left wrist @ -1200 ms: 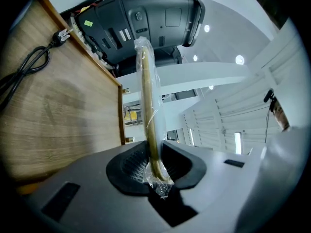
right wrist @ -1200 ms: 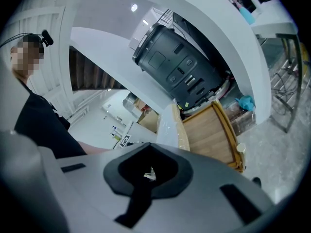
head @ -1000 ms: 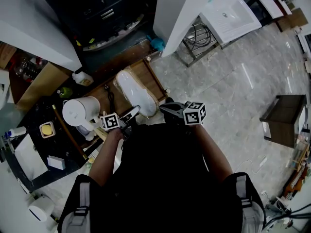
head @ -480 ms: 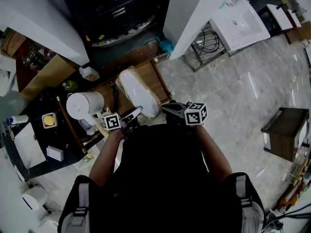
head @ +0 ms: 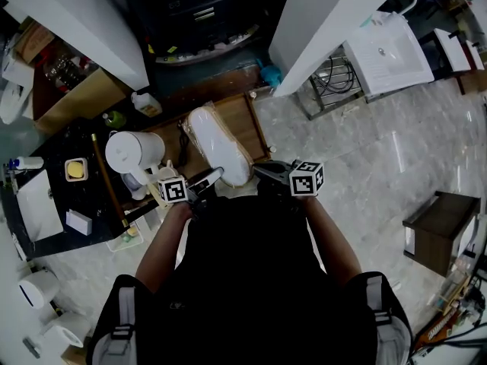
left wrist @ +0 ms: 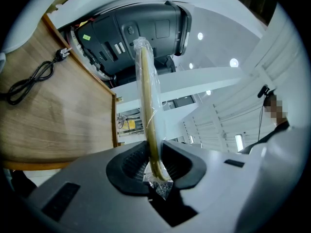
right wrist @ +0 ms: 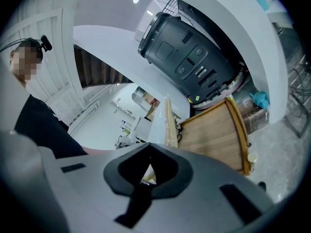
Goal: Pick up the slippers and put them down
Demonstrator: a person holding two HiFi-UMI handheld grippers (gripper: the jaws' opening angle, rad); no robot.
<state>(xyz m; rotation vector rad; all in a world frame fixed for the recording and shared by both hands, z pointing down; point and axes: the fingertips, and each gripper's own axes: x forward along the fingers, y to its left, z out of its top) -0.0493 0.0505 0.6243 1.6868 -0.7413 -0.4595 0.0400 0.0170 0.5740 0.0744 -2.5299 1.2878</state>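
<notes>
A pair of white slippers wrapped in clear plastic is held over the wooden table, between my two grippers. My left gripper is shut on the pack's near left edge. In the left gripper view the slippers stand edge on, with the plastic pinched between the pads at my left gripper. My right gripper is shut on the near right edge. In the right gripper view the slippers run away from the pinch point of my right gripper.
A white kettle, a bottle and a black cable are on or beside the table. A dark machine stands behind it. A white pillar, a sink basin and a dark stool are to the right.
The head view has drifted, so the table, kettle and pillar sit lower in the picture. Both grippers keep their hold on the slippers.
</notes>
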